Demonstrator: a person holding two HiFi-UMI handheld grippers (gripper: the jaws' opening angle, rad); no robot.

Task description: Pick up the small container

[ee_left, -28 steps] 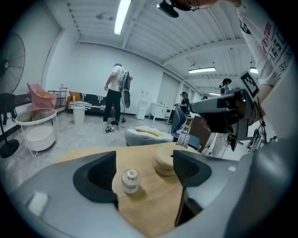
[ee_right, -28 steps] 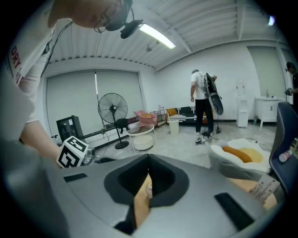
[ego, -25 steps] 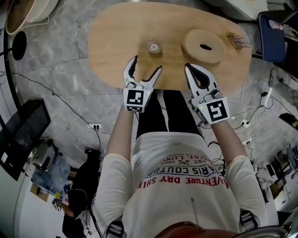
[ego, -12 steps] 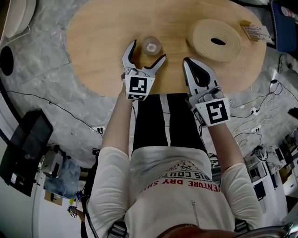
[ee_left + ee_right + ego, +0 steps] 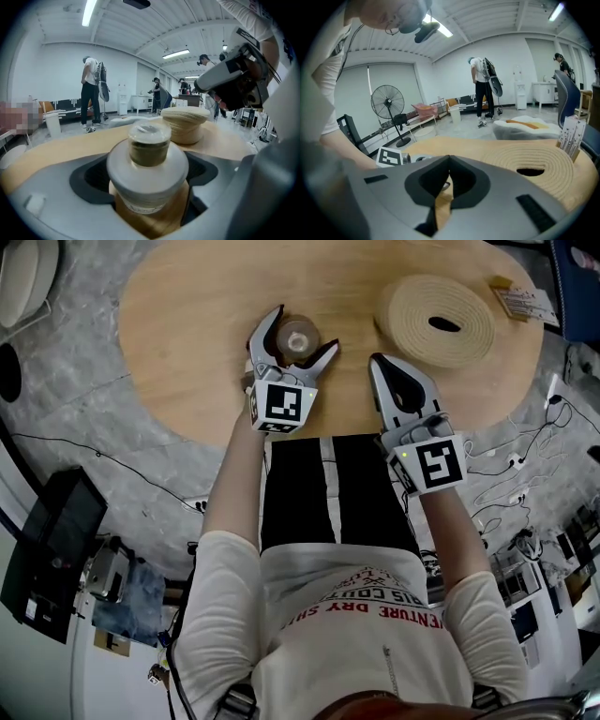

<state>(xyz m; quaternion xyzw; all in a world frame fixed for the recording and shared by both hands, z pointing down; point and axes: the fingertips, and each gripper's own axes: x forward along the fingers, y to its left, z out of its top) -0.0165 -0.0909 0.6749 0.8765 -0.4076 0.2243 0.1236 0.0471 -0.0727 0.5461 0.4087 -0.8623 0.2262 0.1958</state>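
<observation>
The small container, a clear jar with a pale lid and brownish contents, stands upright on the oval wooden table. My left gripper is open, and the jar sits between its spread jaws. In the left gripper view the jar fills the middle, with dark gaps between it and the jaw on each side, so the left gripper is not pressing on it. My right gripper is shut and empty near the table's near edge, to the right of the jar. Its jaws meet in the right gripper view.
A coiled, pale round mat with a slot in its middle lies on the table to the right, just beyond the right gripper. A small printed card stands at the far right edge. Cables lie across the floor around the table. People stand in the room behind.
My left gripper has moved forward over the table, its jaws spread a little wider, and the jar now stands between them. The right gripper has hardly moved.
</observation>
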